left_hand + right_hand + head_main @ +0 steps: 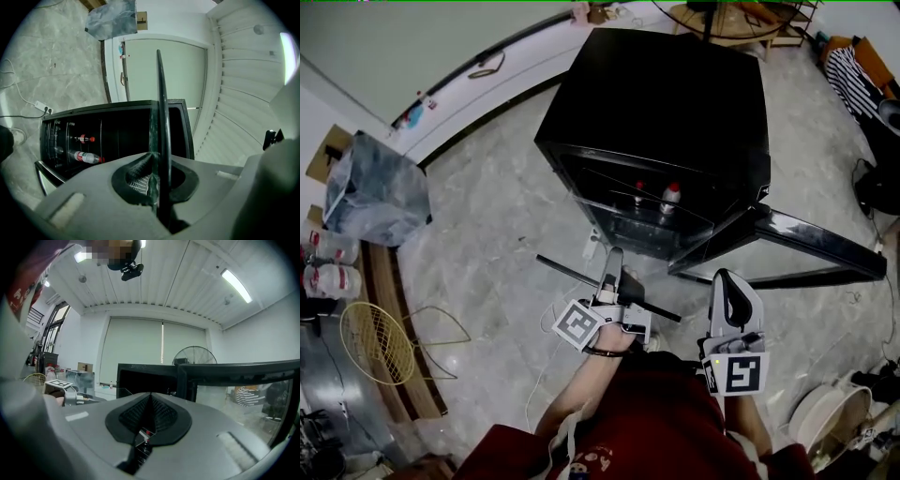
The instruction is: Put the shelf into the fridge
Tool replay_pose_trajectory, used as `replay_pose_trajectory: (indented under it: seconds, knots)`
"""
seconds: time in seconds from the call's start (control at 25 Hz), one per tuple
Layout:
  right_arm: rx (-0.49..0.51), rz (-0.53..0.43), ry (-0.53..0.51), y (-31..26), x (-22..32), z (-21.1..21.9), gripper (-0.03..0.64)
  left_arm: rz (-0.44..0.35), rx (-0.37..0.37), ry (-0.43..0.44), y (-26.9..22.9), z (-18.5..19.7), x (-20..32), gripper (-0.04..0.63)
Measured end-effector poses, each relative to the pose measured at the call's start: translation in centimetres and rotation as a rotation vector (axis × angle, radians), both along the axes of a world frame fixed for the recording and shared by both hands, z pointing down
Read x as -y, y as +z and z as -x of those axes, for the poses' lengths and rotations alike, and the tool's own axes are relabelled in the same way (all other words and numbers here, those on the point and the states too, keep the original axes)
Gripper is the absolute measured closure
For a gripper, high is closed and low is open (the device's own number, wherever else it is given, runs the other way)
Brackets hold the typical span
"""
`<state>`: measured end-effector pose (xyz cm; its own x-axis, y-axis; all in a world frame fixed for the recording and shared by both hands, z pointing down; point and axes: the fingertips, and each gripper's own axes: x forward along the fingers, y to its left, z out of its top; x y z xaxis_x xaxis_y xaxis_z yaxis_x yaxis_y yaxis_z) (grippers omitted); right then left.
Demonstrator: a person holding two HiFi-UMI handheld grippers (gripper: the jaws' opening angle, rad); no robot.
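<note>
Left gripper, shelf; bottles in fridge

Setting is reading as a general-purpose indoor room serving as a test space. A grey marble-patterned tile floor is running wall to wall, and a white slatted ceiling is carrying a long strip light. Pale roller blinds are covering a wide window. A small black fridge is standing alone mid-floor, with a white power strip lying loose on the tiles near it. Clutter is lining the edges: a brown cardboard box, a round-caged fan, a grey translucent plastic bag, a yellow wire basket and a round wooden table.
</note>
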<state>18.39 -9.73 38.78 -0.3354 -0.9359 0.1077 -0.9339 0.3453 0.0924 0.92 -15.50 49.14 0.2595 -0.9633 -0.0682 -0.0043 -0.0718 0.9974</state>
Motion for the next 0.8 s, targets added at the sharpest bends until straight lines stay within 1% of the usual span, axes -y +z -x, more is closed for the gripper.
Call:
replay_pose_trajectory:
  seconds: [0.2, 0.28, 0.48, 0.68, 0.8]
  knots:
    - [-0.024, 0.026, -0.003, 0.9, 0.8, 0.5, 0.617, -0.003, -0.093, -0.031, 1.1, -0.2, 1.7, 0.578]
    - [-0.033, 0.034, 0.0, 0.9, 1.2, 0.5, 0.617, -0.011, -0.116, -0.034, 1.2, -0.5, 2.4, 0.578]
    - [-0.046, 0.044, -0.001, 1.3, 1.7, 1.0, 0.617, -0.03, -0.149, -0.04, 1.5, -1.1, 4.1, 0.578]
    - [-0.036, 0.034, -0.01, 1.4, 2.6, 1.8, 0.617, -0.028, -0.169, -0.049, 2.1, -2.0, 6.2, 0.578]
    - [-0.047, 0.048, 0.002, 1.8, 2.9, 1.8, 0.617, -0.027, -0.173, -0.058, 2.3, -2.5, 7.5, 0.578]
